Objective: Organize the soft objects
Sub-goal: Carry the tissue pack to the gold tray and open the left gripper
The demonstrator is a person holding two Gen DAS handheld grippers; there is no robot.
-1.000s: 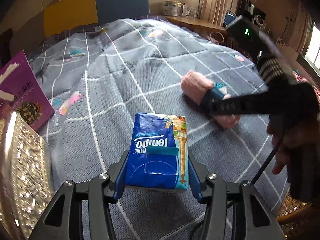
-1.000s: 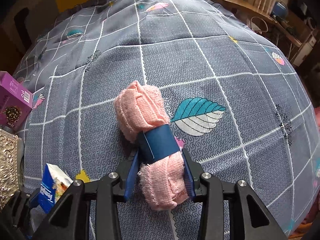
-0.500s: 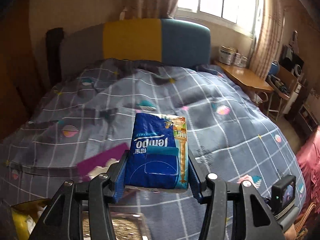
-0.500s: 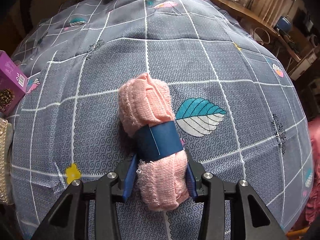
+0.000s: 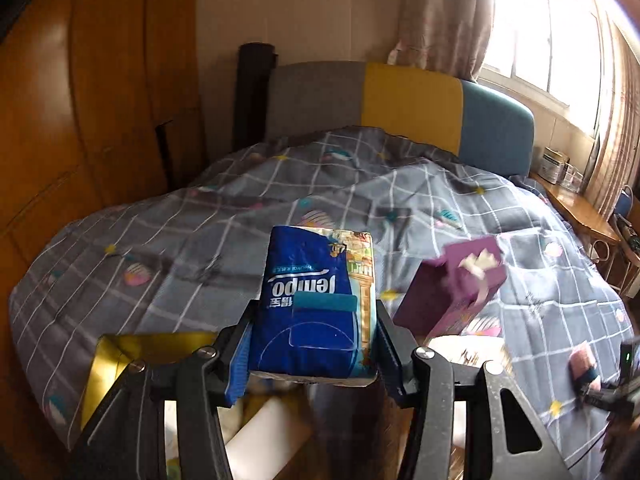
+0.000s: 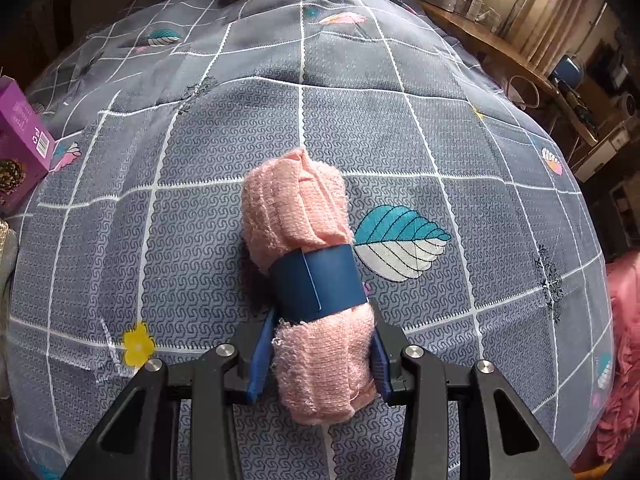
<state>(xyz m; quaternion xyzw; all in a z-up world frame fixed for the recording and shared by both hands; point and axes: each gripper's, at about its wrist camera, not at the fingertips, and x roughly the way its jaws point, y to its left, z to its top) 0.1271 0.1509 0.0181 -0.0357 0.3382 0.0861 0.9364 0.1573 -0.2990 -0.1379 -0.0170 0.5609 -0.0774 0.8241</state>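
My left gripper (image 5: 314, 344) is shut on a blue Tempo tissue pack (image 5: 316, 304) and holds it in the air above a gold-walled box (image 5: 116, 360) at the bed's near edge. Pale soft items lie inside that box, blurred. My right gripper (image 6: 318, 360) is shut on the near end of a rolled pink towel (image 6: 304, 232) with a dark blue band, which lies on the grey checked bedspread (image 6: 200, 160). The same pink towel (image 5: 582, 362) shows small at the lower right of the left wrist view.
A purple box (image 5: 460, 284) stands on the bedspread just right of the tissue pack; the purple box (image 6: 20, 144) also shows at the left edge of the right wrist view. A yellow and blue headboard (image 5: 412, 104), a wooden wardrobe (image 5: 80, 100) and a cluttered side table (image 6: 500, 52) surround the bed.
The left gripper has lifted the tissue pack off the bedspread and swung it left over the gold box. The right gripper stays closed on the pink towel, barely shifted.
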